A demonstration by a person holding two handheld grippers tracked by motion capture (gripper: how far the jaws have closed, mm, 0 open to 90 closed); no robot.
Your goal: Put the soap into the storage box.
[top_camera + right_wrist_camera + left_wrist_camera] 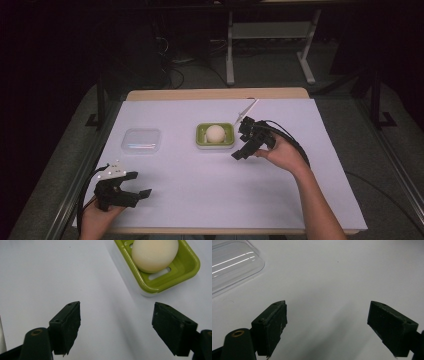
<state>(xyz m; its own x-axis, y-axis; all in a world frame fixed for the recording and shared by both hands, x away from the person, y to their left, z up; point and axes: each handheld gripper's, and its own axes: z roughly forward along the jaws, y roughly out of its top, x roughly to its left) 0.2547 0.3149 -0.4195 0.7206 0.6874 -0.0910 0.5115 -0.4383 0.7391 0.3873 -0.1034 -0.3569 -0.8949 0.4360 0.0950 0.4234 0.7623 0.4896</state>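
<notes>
A white sheet covers the desk [200,200] almost edge to edge. On it, just to the left of the right claw [242,140], sits a green soap dish [201,135] with a round, pale bar of soap [215,133] lying inside. In the right claw's own view the dish [185,270] lies ahead and to the right of the jaws, the soap [153,255] resting over its drain slots. That claw stands wide open, holding nothing, close beside the dish without touching it. The left claw [134,186] is also spread wide and empty, over bare sheet, well apart from the dish. A clear plastic lid [141,140] lies flat ahead of it, to its upper left [232,265].
</notes>
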